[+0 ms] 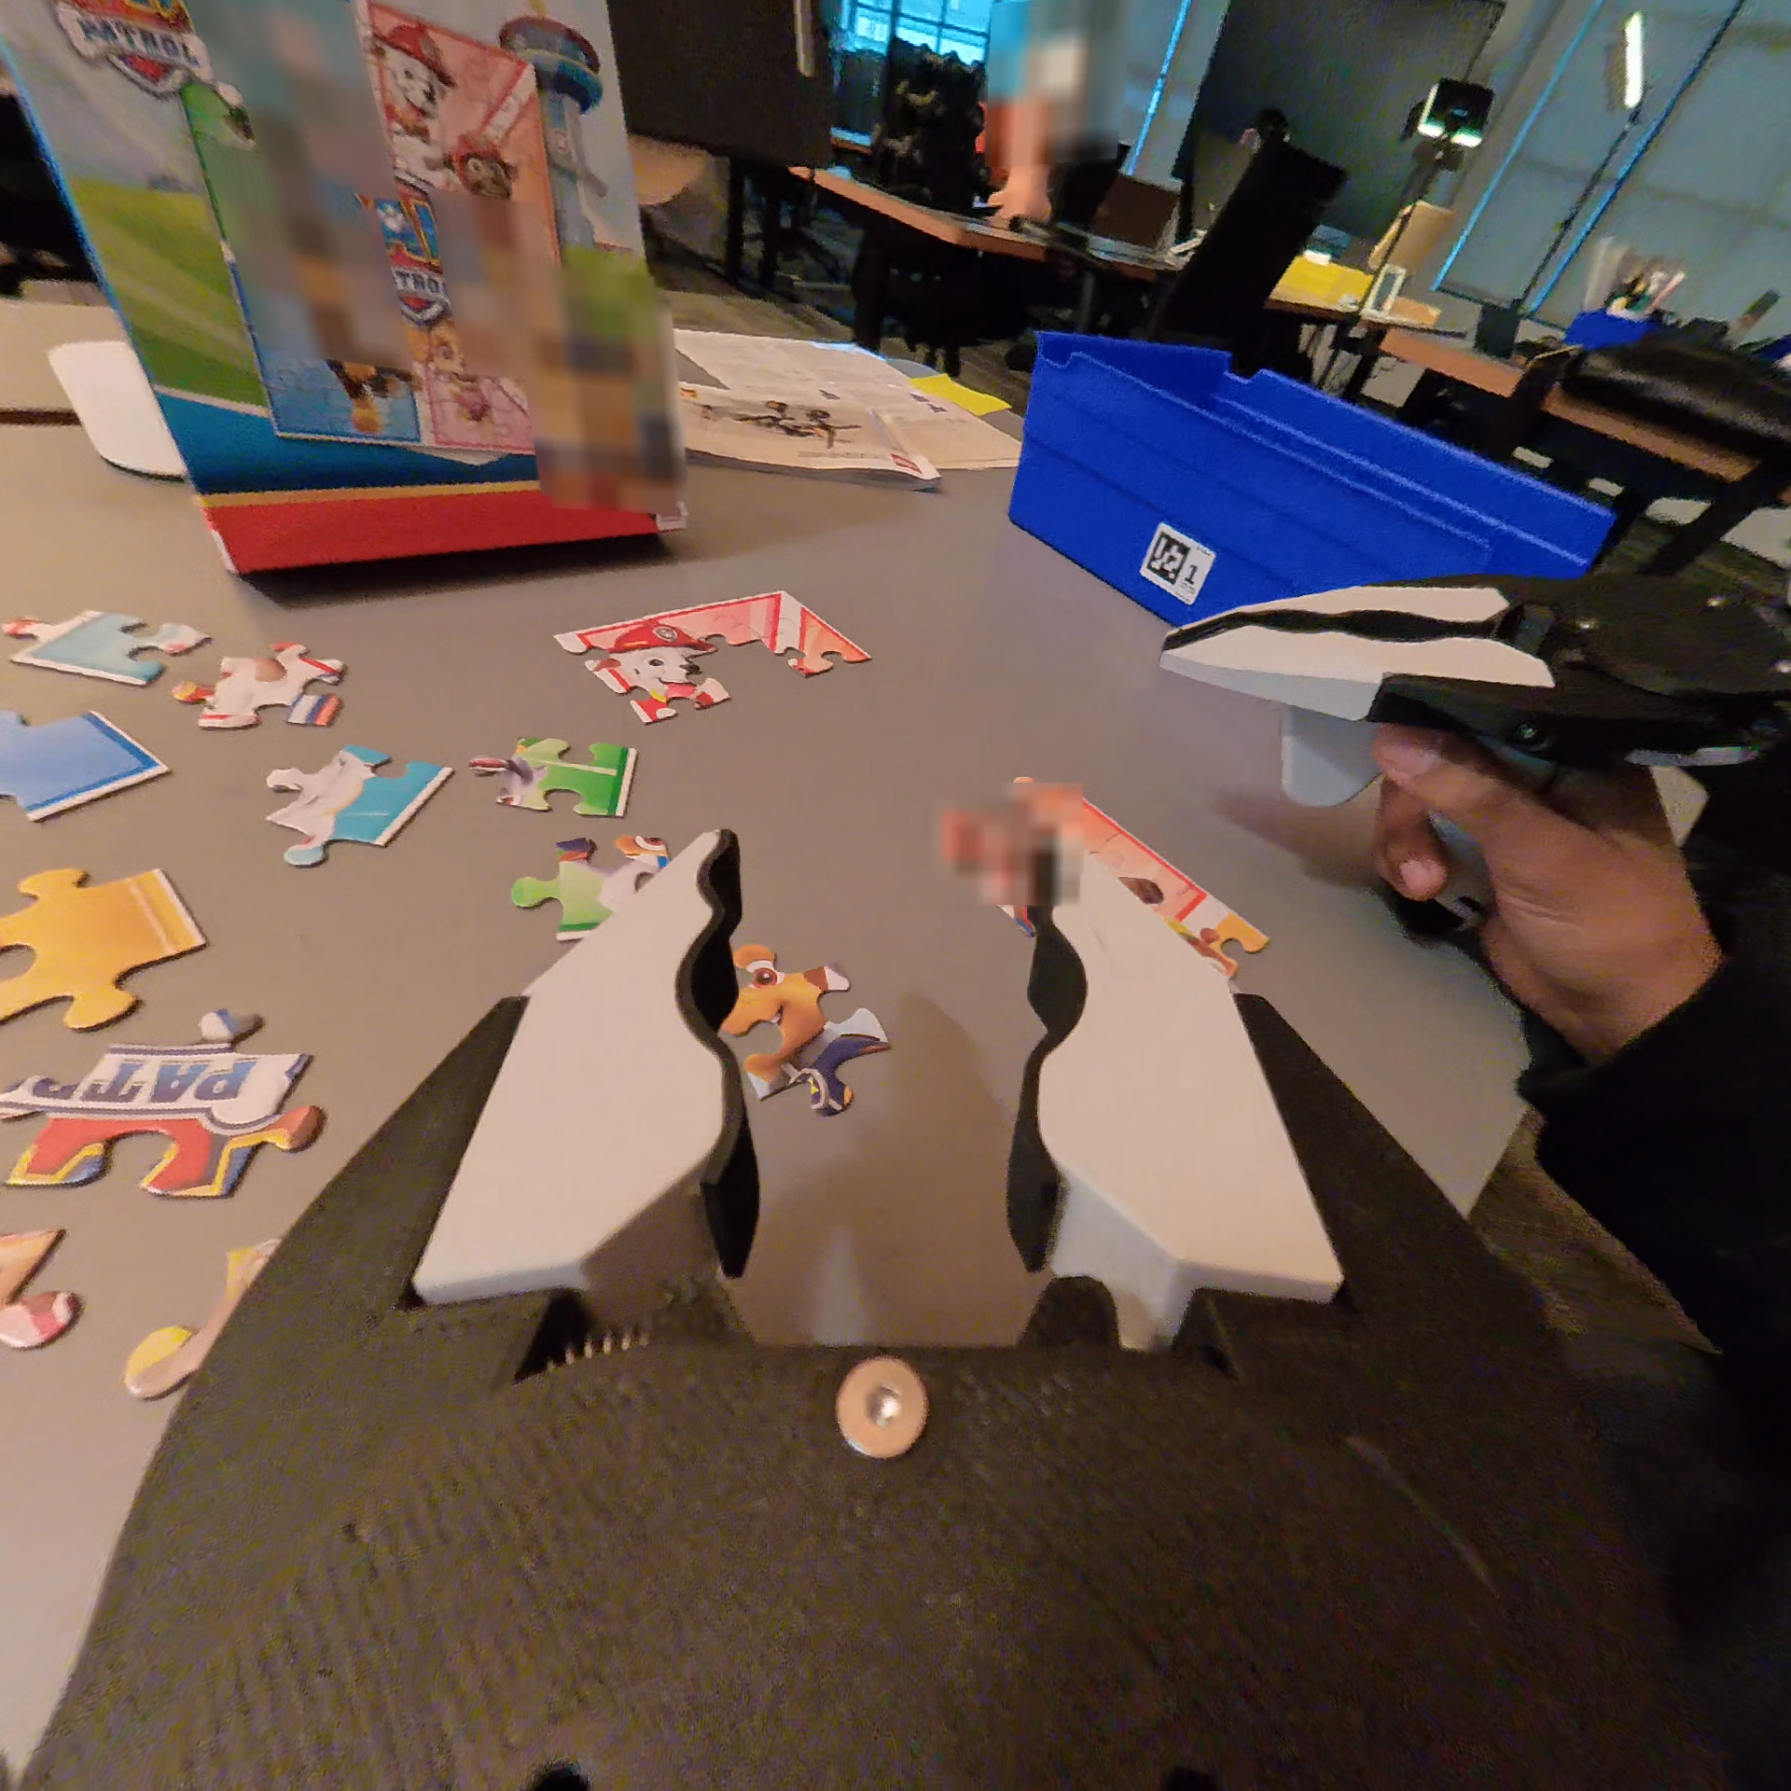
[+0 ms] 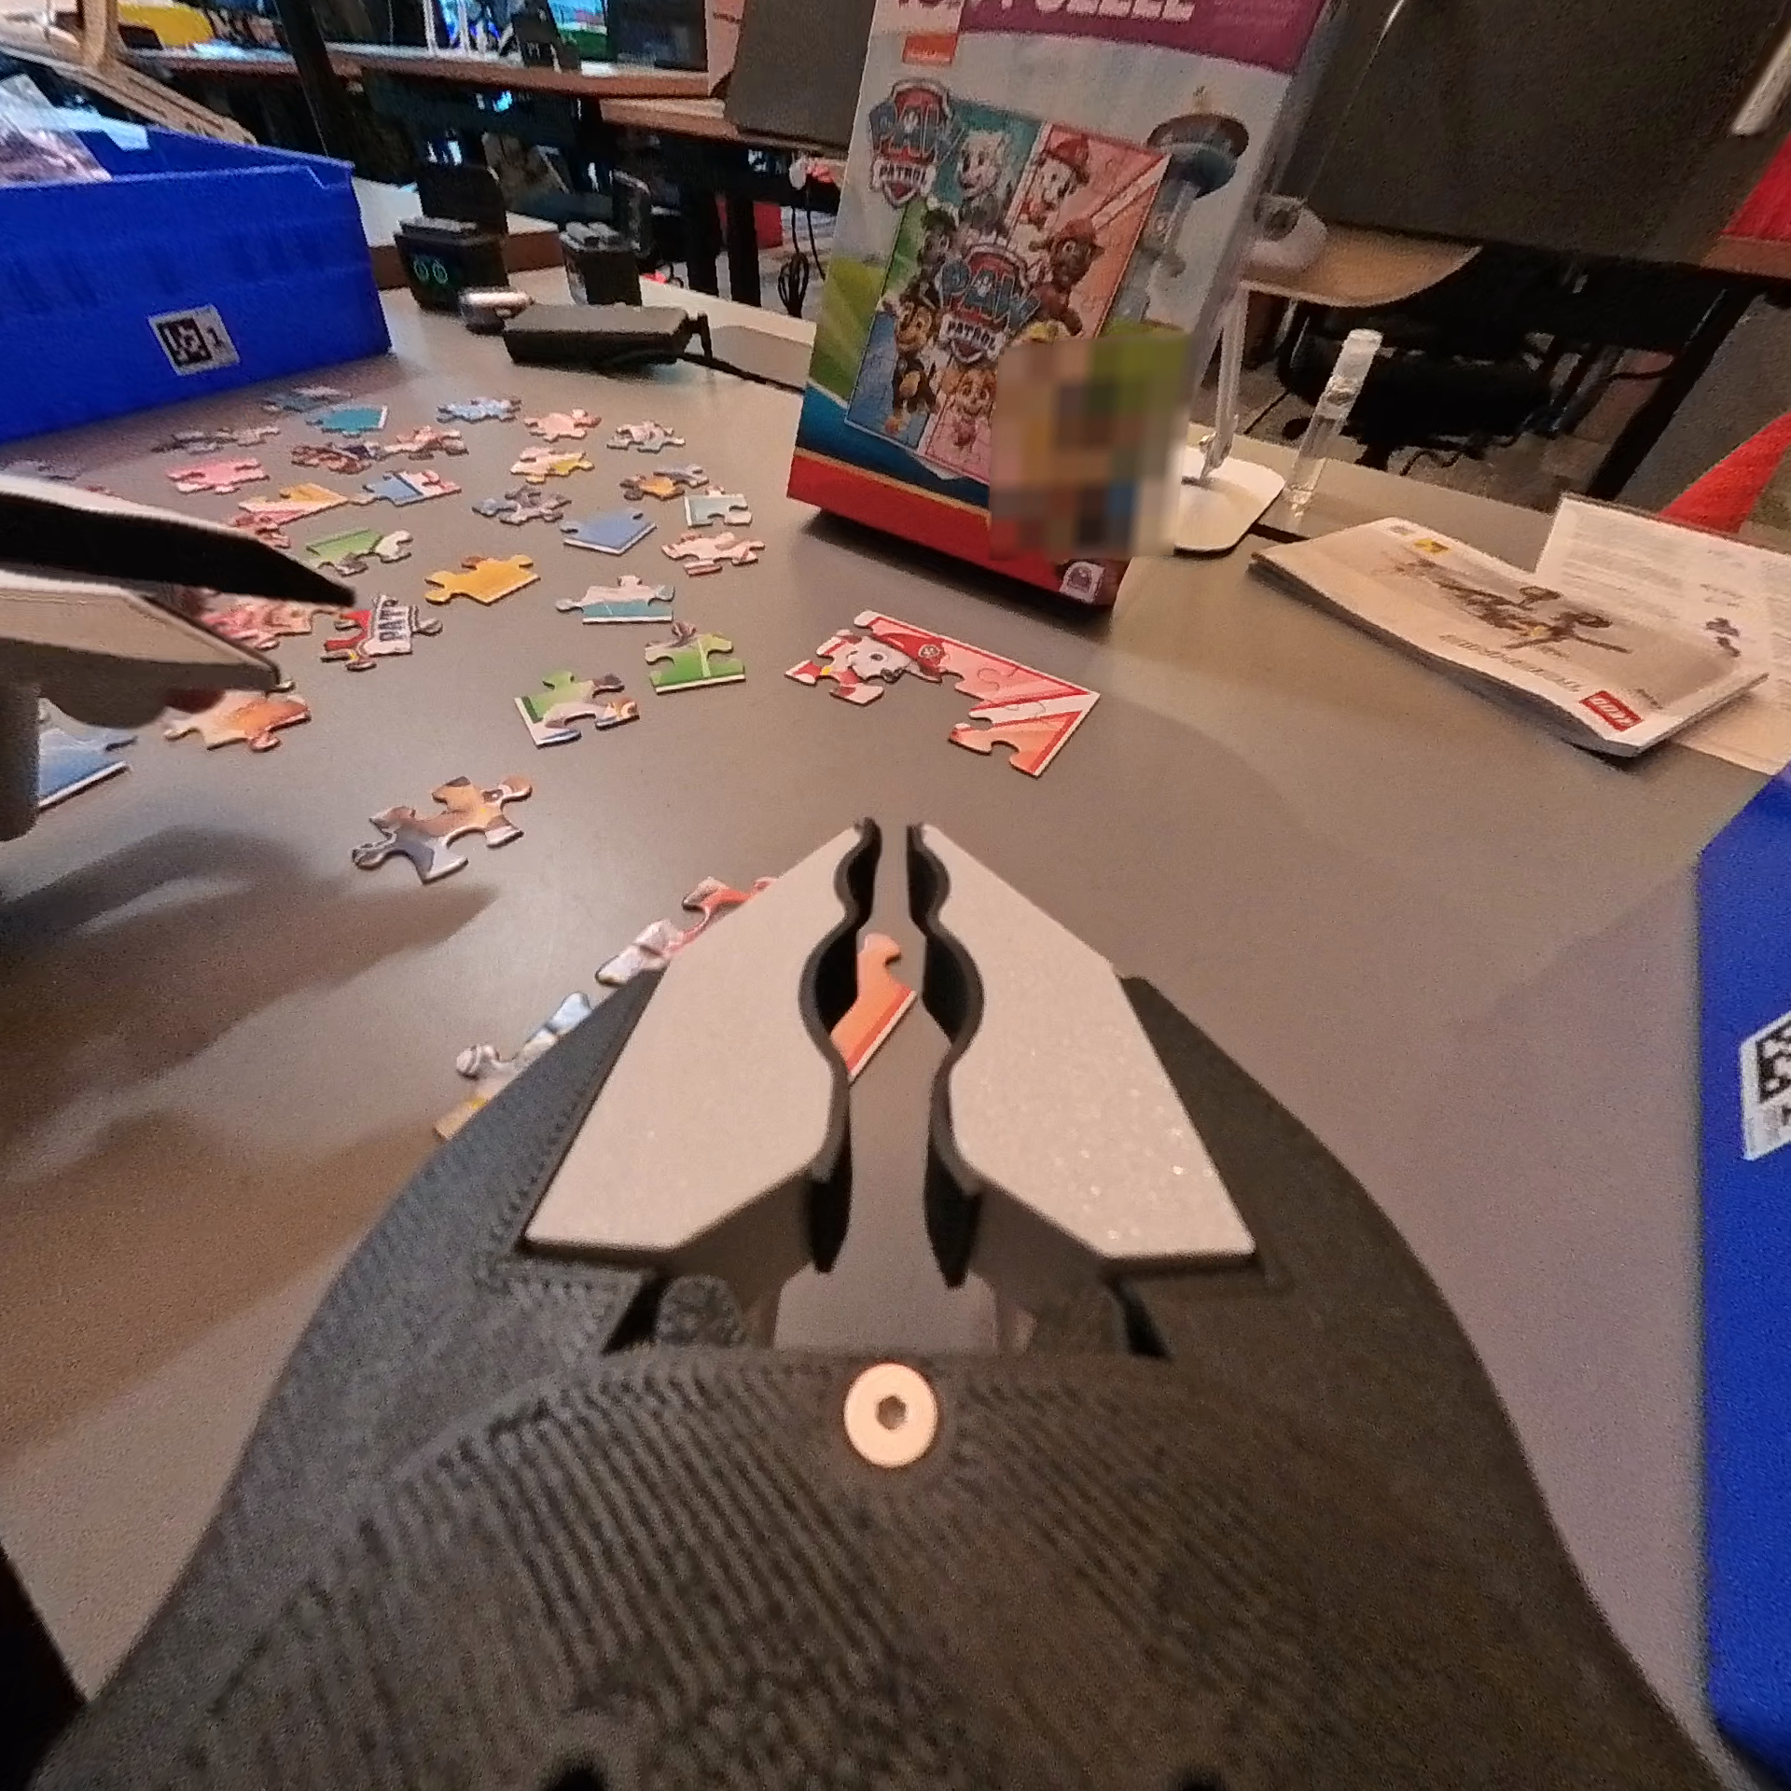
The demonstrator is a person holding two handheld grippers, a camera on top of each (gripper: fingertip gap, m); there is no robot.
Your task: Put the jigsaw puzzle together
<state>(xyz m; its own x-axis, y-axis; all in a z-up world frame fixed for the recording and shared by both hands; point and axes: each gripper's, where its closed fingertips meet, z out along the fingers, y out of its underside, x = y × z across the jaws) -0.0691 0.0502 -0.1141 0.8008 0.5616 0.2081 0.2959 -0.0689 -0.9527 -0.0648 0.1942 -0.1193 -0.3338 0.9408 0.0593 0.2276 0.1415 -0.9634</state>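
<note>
Just below the left gripper (image 1: 877, 892)'s spread jaws — an orange pup puzzle piece (image 1: 800, 1027).

On the bench (image 2: 1357, 872) we list: loose puzzle pieces (image 2: 485, 543) spread over its left part; behind them a bin (image 2: 174, 262); a joined puzzle section (image 2: 955, 683) right of the loose pieces; a puzzle box (image 2: 1018, 320) upright behind that section; a booklet (image 2: 1512, 630) lying right of the box; a second joined section (image 1: 1163, 892) nearest us, under the right hand-held gripper (image 2: 893, 835).
</note>
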